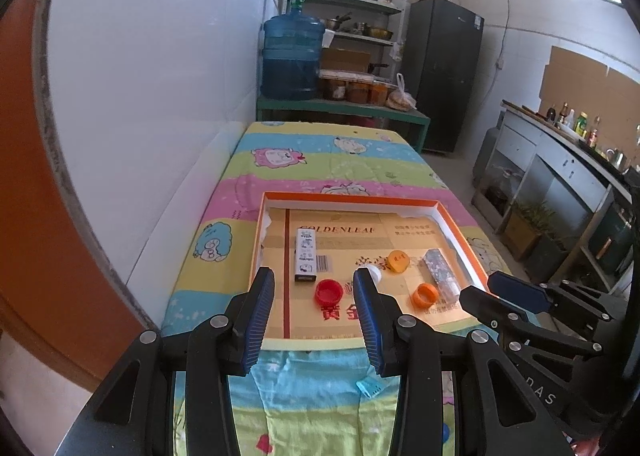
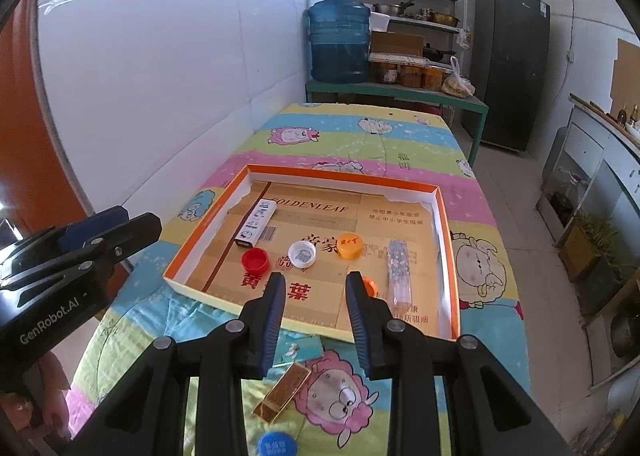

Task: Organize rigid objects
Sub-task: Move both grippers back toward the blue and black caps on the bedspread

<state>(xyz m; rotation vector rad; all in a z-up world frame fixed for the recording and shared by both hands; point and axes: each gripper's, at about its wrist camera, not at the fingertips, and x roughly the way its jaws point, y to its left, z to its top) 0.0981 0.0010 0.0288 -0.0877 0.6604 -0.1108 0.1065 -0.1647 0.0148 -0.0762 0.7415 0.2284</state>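
An orange-rimmed shallow box (image 1: pixel 352 198) (image 2: pixel 208 212) lies on the cartoon-print cloth. Inside it are a white rectangular box (image 1: pixel 306 254) (image 2: pixel 256 223), a red cap (image 1: pixel 329 293) (image 2: pixel 256 259), a white cap (image 1: pixel 374 274) (image 2: pixel 302 254), two orange caps (image 1: pixel 398 261) (image 1: pixel 425 295) (image 2: pixel 350 245) and a patterned tube (image 1: pixel 442 274) (image 2: pixel 399 268). My left gripper (image 1: pixel 314 288) is open and empty over the box's near edge. My right gripper (image 2: pixel 316 292) is open and empty, also above the near edge. Outside the box lie a gold lighter (image 2: pixel 282 392), a blue cap (image 2: pixel 277 445) and a small teal card (image 2: pixel 298 350).
A small blue clip (image 1: pixel 370 386) lies on the cloth by the left gripper. A white wall panel (image 1: pixel 160 96) runs along the table's left. A green bench with a water jug (image 1: pixel 292 56) stands beyond the table's far end. Counters (image 1: pixel 560 184) line the right side.
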